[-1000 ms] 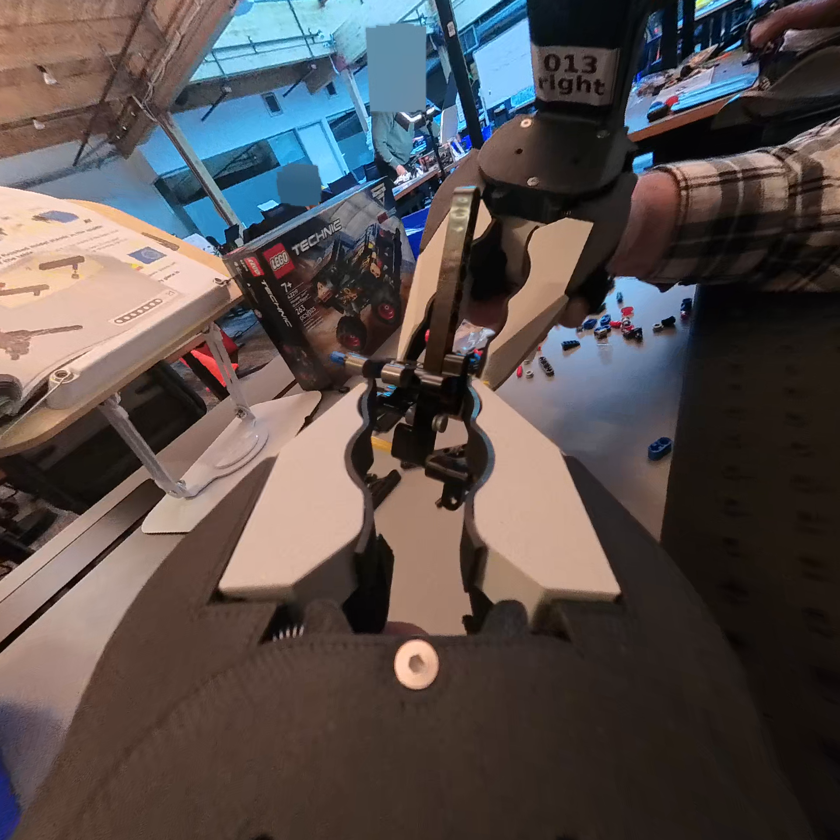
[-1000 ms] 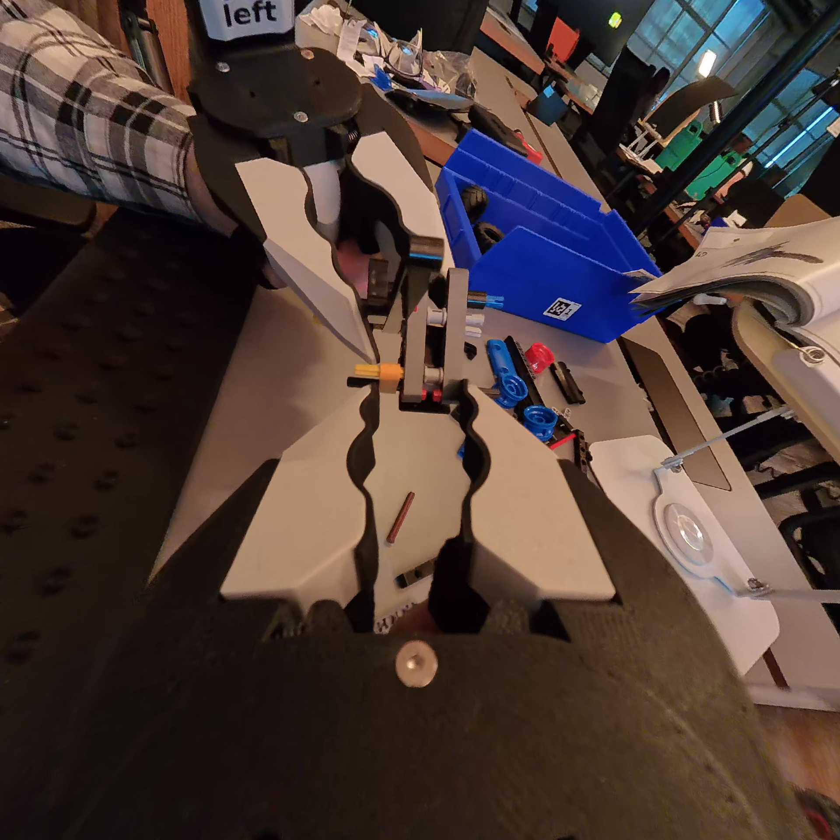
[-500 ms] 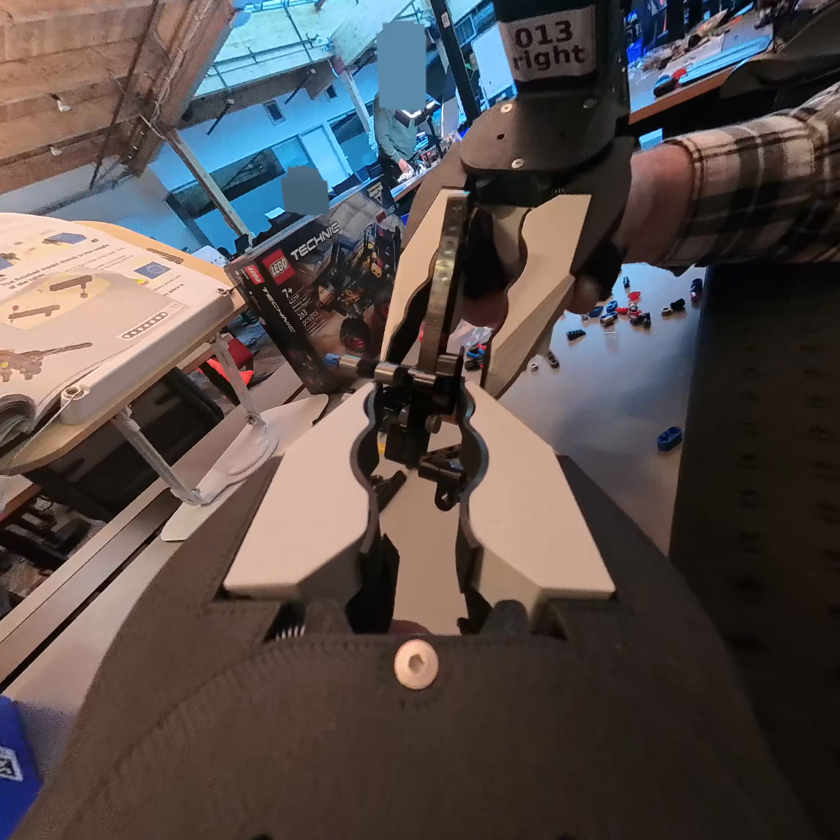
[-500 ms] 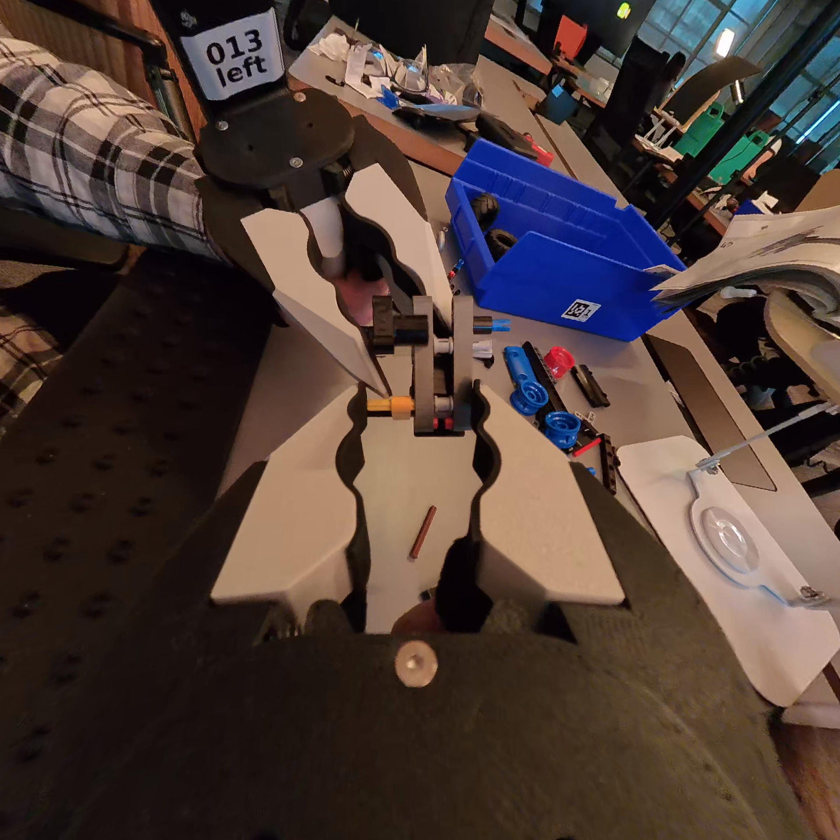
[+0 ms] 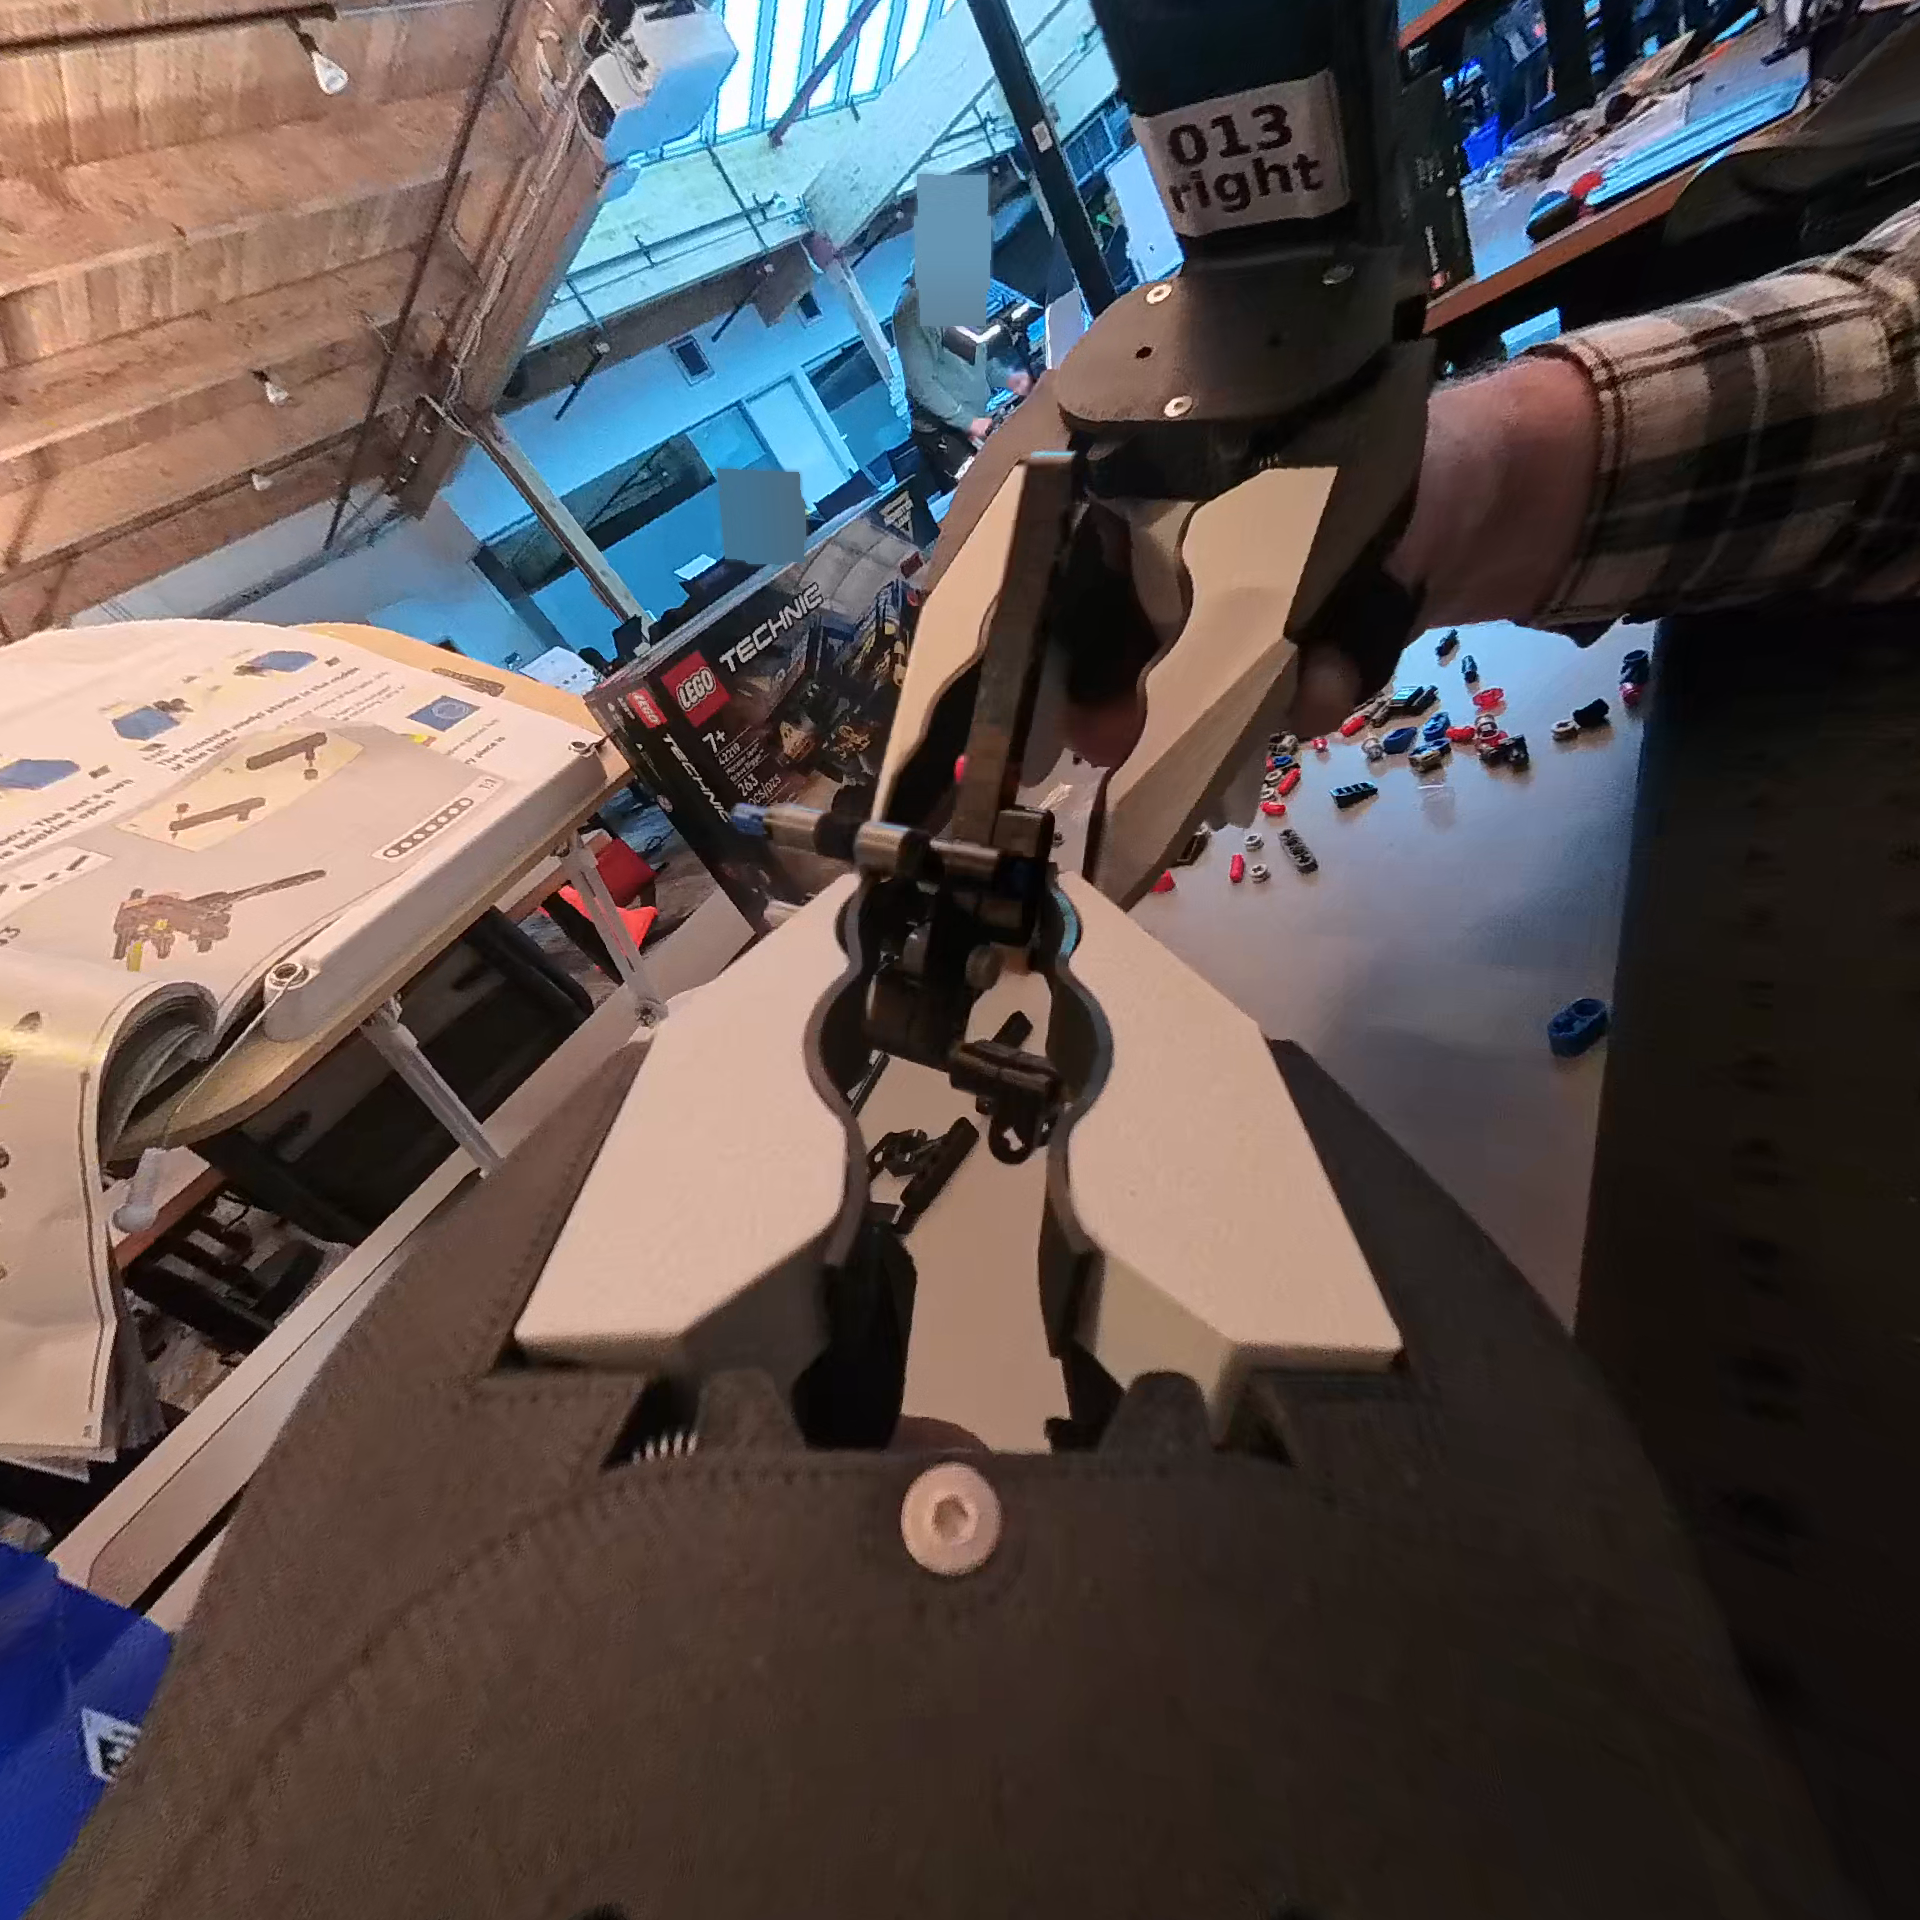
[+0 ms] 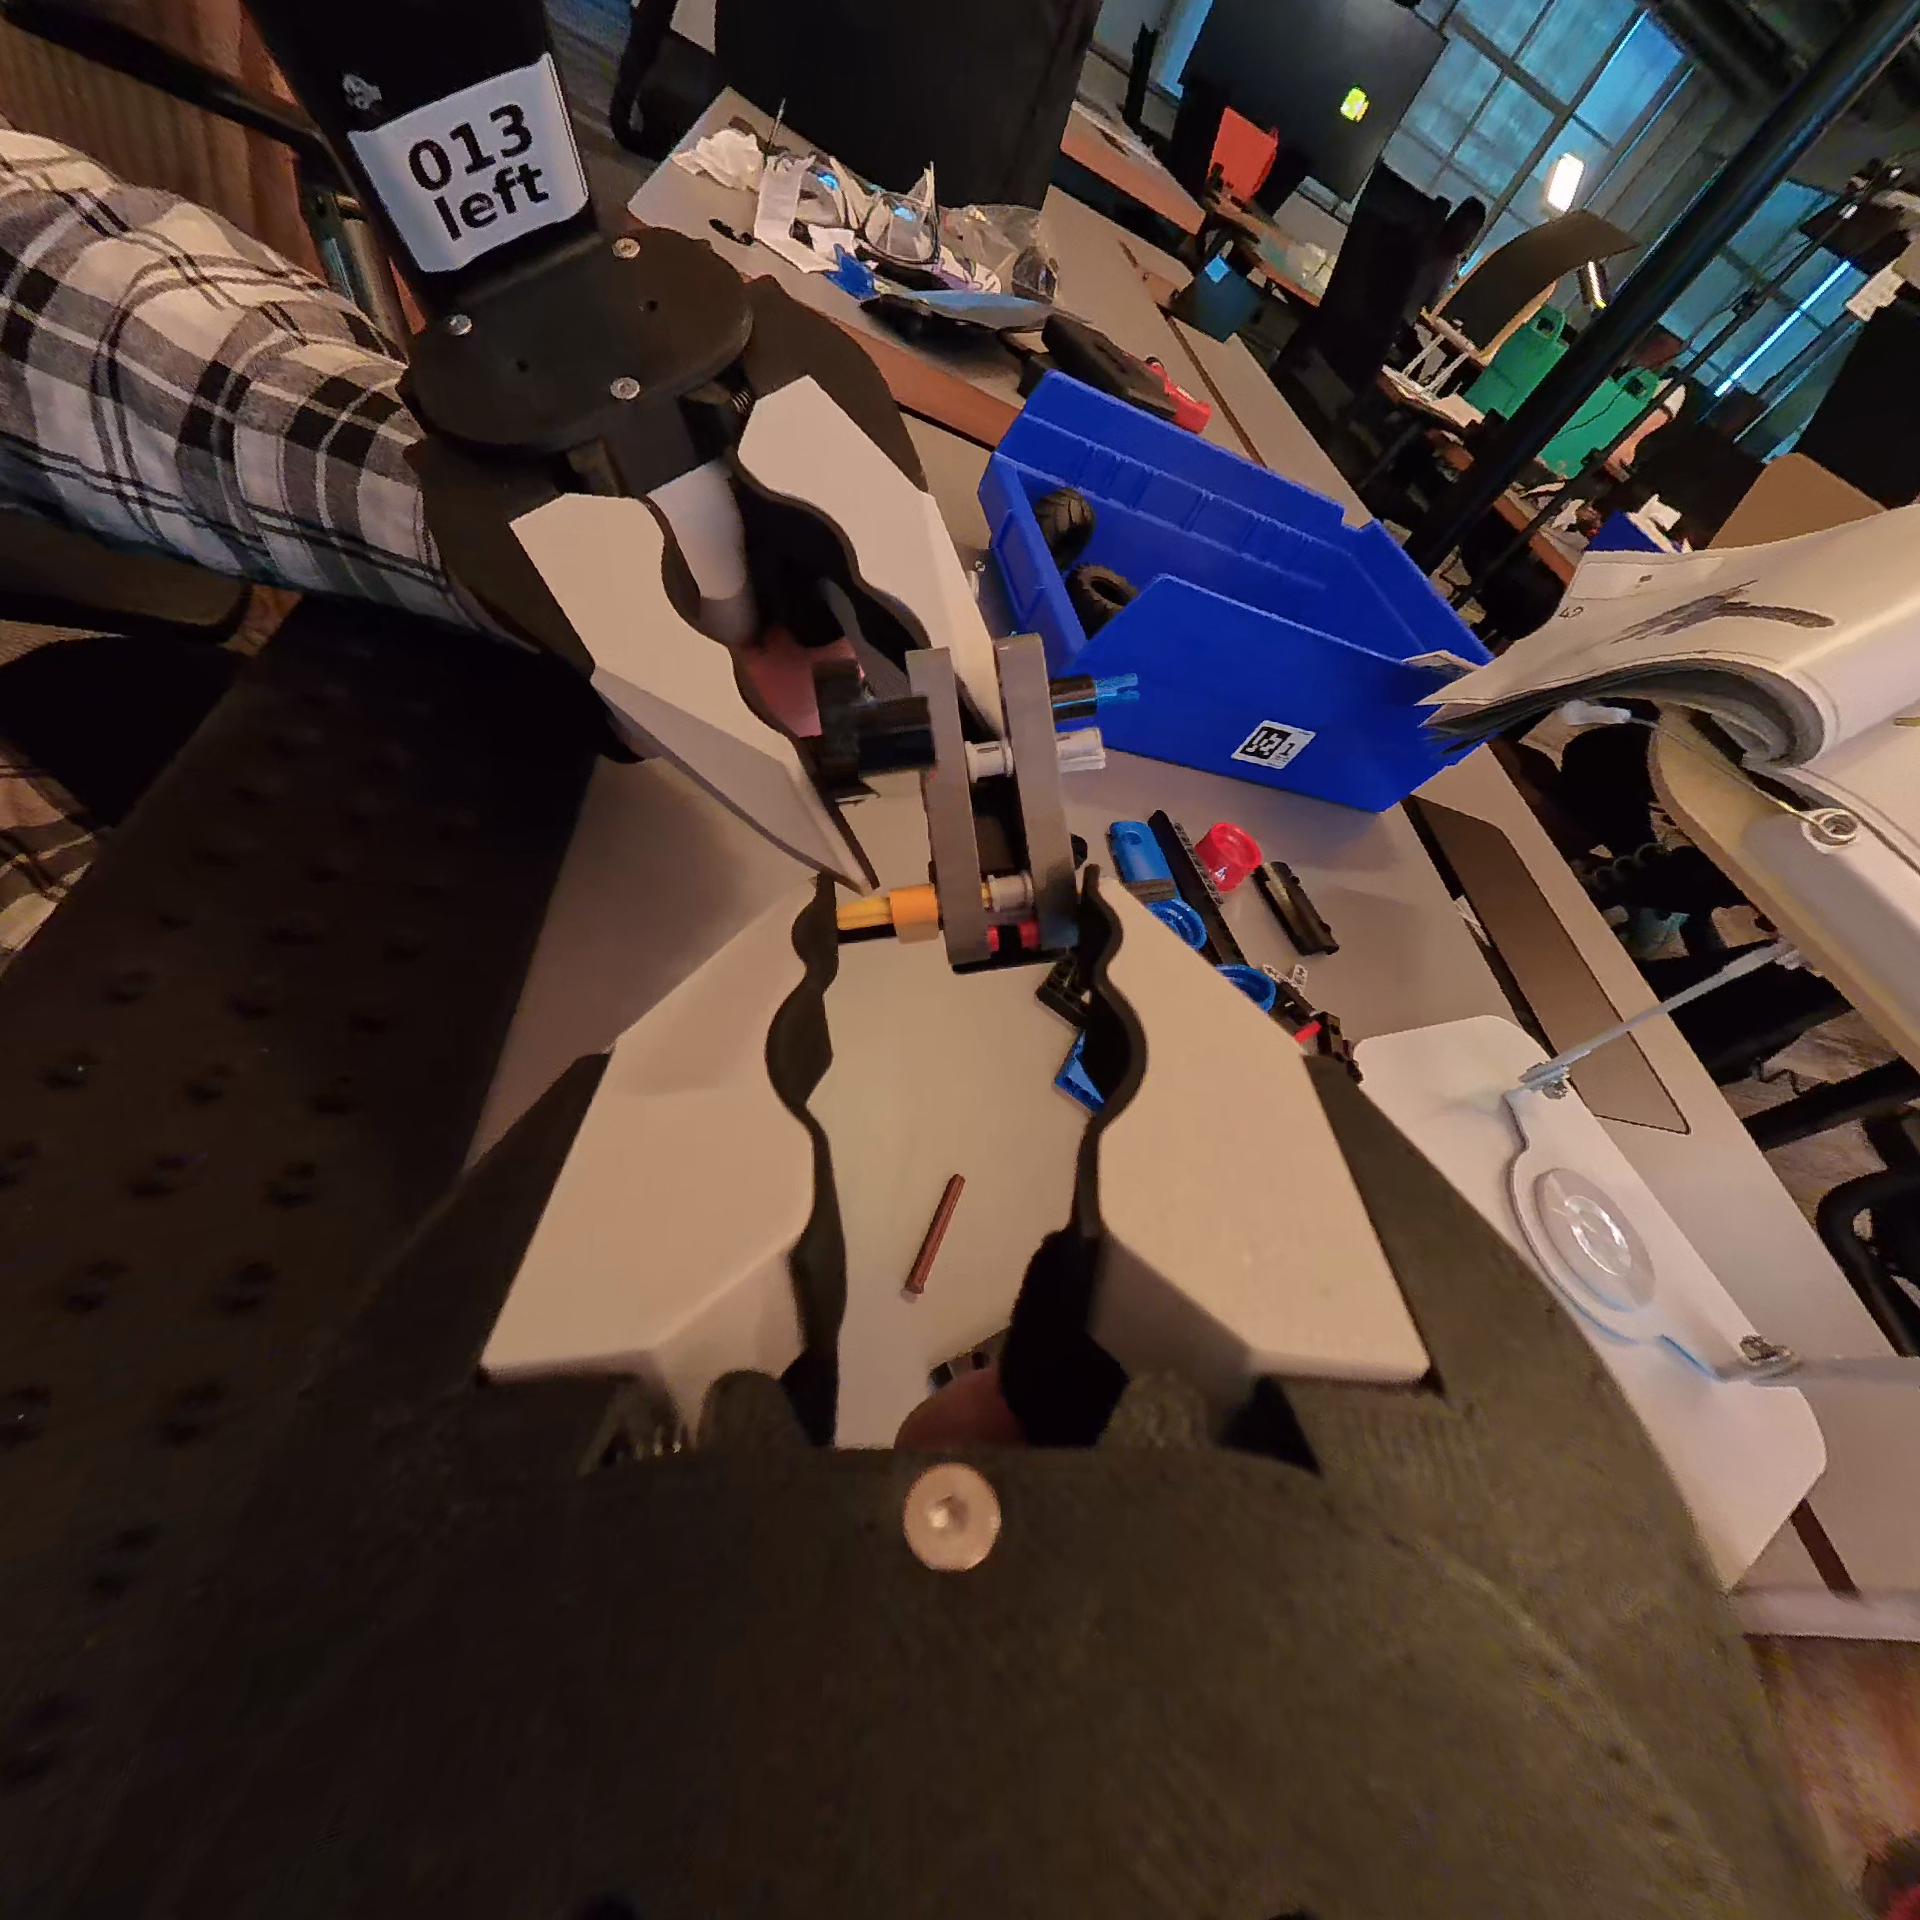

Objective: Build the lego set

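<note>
Grey lego assembly (image 6: 987, 821) is clamped by the left gripper (image 5: 951, 935); the right gripper (image 6: 961, 925) seems closed on its lower end

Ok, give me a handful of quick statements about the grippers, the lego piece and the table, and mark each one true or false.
1. Both grippers hold the same lego assembly. True.
2. The blue bin is empty. False: at least two black tyres lie in it.
3. A thin brown rod lies loose on the table. True.
4. The instruction booklet is closed. False: it lies open on a stand.
5. The left gripper is wide open. False: it is shut on the assembly.
</note>
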The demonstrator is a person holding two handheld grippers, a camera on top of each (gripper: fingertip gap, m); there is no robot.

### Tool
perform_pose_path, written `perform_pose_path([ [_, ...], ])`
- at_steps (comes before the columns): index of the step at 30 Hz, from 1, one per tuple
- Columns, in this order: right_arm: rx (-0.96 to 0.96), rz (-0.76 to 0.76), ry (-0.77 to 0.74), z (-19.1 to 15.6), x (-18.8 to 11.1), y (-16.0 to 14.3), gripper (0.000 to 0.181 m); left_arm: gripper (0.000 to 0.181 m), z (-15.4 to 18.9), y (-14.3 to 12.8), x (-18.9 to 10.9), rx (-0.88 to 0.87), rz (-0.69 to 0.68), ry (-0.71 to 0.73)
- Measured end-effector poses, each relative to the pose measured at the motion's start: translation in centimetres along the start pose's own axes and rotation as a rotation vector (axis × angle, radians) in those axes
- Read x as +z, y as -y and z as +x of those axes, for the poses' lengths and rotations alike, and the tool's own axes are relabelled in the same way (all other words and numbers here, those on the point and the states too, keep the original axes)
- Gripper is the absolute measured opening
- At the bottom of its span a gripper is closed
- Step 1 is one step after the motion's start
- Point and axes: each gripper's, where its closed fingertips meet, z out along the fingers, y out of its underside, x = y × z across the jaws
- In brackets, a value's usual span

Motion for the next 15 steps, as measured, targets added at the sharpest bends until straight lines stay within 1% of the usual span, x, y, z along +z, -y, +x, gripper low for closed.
perform_pose_path([
  [10,-0.036,0.001,-0.001,-0.24,-0.02,0.04,0.040,0.024,0.24,0.17,-0.11,-0.004,0.012,-0.013],
  [13,-0.043,-0.013,0.008,-0.32,-0.05,-0.23,0.039,0.025,0.44,-0.01,-0.05,-0.006,0.006,-0.025],
  [15,-0.053,-0.017,-0.008,-0.04,-0.03,-0.29,0.039,0.026,0.22,-0.20,0.10,0.001,-0.010,-0.006],
])
